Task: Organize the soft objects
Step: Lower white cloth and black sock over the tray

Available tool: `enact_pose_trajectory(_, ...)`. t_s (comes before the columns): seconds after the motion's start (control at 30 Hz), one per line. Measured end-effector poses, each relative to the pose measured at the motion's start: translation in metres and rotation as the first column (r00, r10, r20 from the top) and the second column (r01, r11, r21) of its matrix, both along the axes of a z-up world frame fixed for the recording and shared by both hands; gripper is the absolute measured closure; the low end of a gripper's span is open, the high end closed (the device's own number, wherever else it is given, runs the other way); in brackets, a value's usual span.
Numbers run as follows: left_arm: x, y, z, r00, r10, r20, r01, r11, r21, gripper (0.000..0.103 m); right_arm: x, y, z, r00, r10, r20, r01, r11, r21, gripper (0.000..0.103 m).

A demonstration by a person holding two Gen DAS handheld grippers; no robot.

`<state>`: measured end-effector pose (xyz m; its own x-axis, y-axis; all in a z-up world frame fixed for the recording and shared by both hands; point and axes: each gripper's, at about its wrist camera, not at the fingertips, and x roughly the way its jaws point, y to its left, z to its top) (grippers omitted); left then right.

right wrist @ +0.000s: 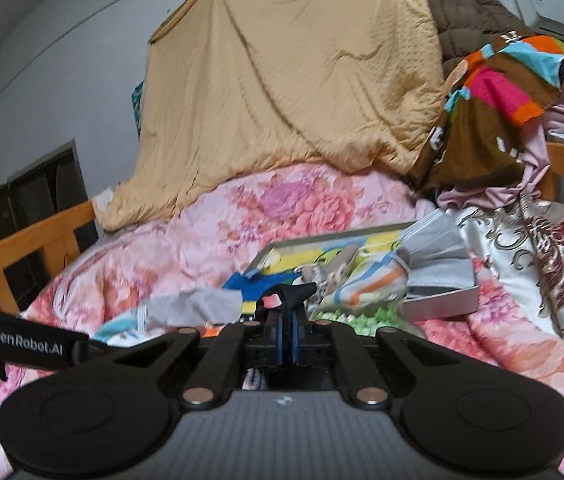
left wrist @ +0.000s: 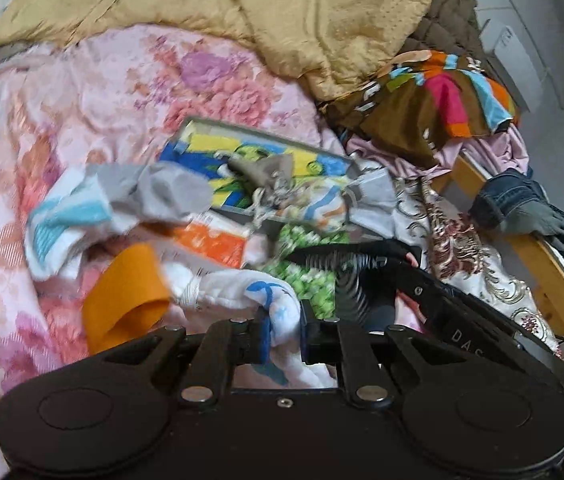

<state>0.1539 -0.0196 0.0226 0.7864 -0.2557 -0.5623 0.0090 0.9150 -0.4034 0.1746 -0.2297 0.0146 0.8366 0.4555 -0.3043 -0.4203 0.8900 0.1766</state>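
A: White cloth with blue markings (left wrist: 278, 312) is bunched between the pads of the left claw (left wrist: 283, 334), which is clamped on it, low over the pink floral quilt (left wrist: 102, 92) on the bed.

B: And the right claw (right wrist: 286, 330)?

A: Its blue pads are pressed together. From its own camera I cannot tell if anything thin is caught there; only a small pink scrap shows at the tips. In the left camera it reaches in from the right, black and dark-tipped, over green-patterned fabric (left wrist: 301, 276).

B: Where are the other soft things?

A: A grey tray (right wrist: 441, 302) sits on the quilt, holding striped socks (right wrist: 365, 284) and folded grey pieces (right wrist: 433, 248). A grey and light-blue sock (left wrist: 94, 212) lies just left of it, an orange piece (left wrist: 126, 296) nearer the left claw. Behind, a tan blanket (right wrist: 289, 80) is heaped high, with a brown, pink and orange garment (right wrist: 497, 96) to its right.
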Motion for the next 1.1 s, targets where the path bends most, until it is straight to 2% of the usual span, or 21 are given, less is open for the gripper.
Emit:
enact_pose_trajectory(0.3, 0.020, -0.016, 0.030, 0.999, -0.014, 0.044, 0.012, 0.999, 0.038, 0.089, 0.011, -0.018, 0.004, 1.000, -0.016, -0.021, 0.018, 0.998, 0.062, 0.099)
enact_pose_trajectory(0.43, 0.032, -0.017, 0.036, 0.999, -0.017, 0.041, 0.015, 0.999, 0.046, 0.089, 0.024, -0.020, 0.011, 1.000, -0.017, 0.005, 0.016, 0.997, 0.071, 0.099)
enact_pose_trajectory(0.67, 0.072, -0.009, 0.050, 0.998, -0.016, 0.061, 0.012, 0.998, 0.059, 0.089, 0.084, -0.020, 0.026, 0.999, 0.024, 0.040, -0.029, 0.989, 0.142, 0.099)
enact_pose_trajectory(0.8, 0.110, -0.006, 0.061, 0.993, -0.002, 0.119, -0.006, 0.997, 0.073, 0.089, 0.126, -0.023, 0.025, 0.999, 0.026, 0.048, -0.034, 0.984, 0.173, 0.099)
enact_pose_trajectory(0.93, 0.156, -0.006, 0.059, 0.983, 0.021, 0.181, -0.028, 0.999, 0.037, 0.089, 0.163, -0.025, 0.013, 0.999, 0.024, 0.043, -0.032, 0.978, 0.205, 0.099)
enact_pose_trajectory(1.1, 0.206, -0.009, 0.032, 0.969, 0.061, 0.237, -0.048, 0.997, -0.062, 0.089, 0.196, -0.028, -0.008, 1.000, 0.000, 0.007, -0.002, 0.974, 0.227, 0.099)
